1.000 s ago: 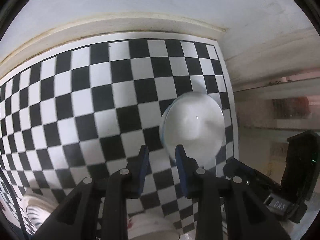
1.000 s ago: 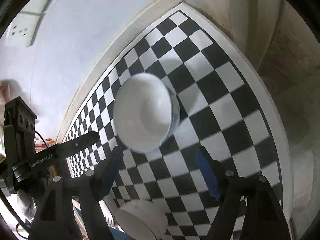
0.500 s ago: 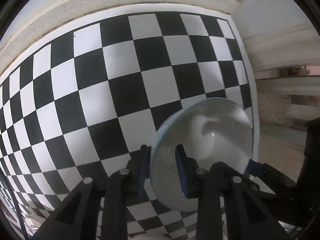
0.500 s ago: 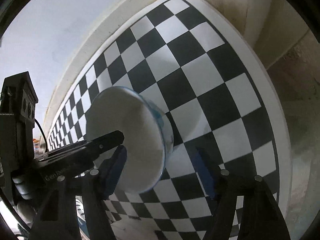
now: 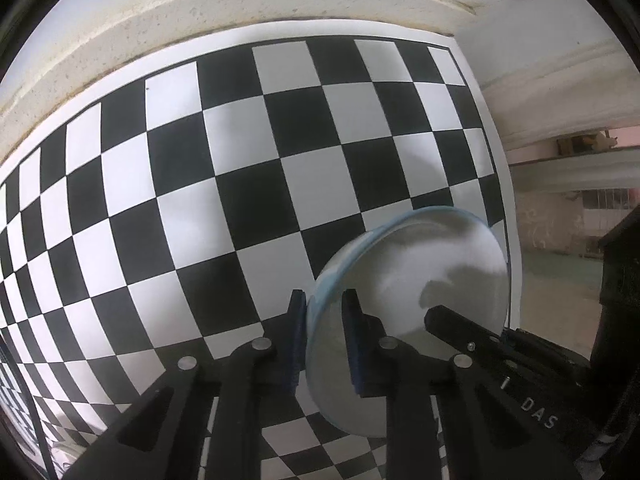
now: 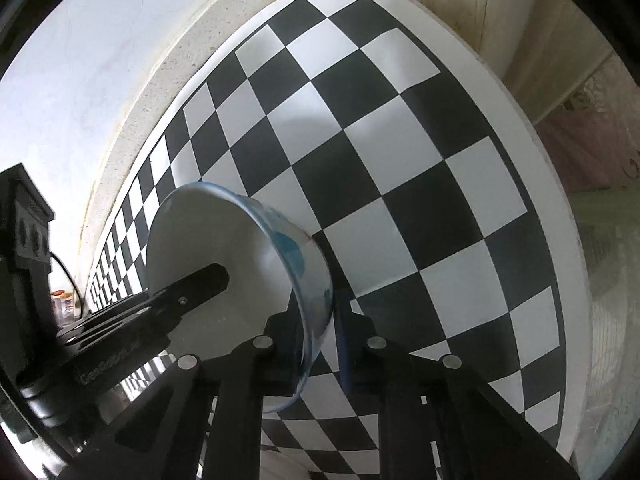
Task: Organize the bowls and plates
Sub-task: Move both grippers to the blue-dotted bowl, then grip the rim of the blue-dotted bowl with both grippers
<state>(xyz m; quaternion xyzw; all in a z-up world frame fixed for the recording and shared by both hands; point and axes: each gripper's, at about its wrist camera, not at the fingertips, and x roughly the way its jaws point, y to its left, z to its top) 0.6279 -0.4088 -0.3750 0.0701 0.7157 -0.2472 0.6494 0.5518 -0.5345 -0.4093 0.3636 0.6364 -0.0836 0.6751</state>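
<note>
A white bowl [image 5: 404, 280] with a blue pattern on its outside is held above the checkered mat [image 5: 240, 160], tilted on its side. My left gripper [image 5: 322, 344] is shut on the bowl's rim, one finger inside and one outside. My right gripper [image 6: 320, 344] is shut on the opposite rim of the same bowl [image 6: 224, 248]. In each view the other gripper's black finger reaches into the bowl. The bowl's underside is mostly hidden.
The black-and-white checkered mat [image 6: 400, 160] lies on a pale counter against a white wall [image 5: 280, 8]. The mat's right edge [image 6: 552, 240] runs along the counter's end. Another white dish [image 6: 284, 464] peeks out below my right gripper.
My right gripper closed from wide open onto the bowl's rim. The bowl, first flat on the mat, was gripped by the left gripper and tilted up; both grippers now hold it.
</note>
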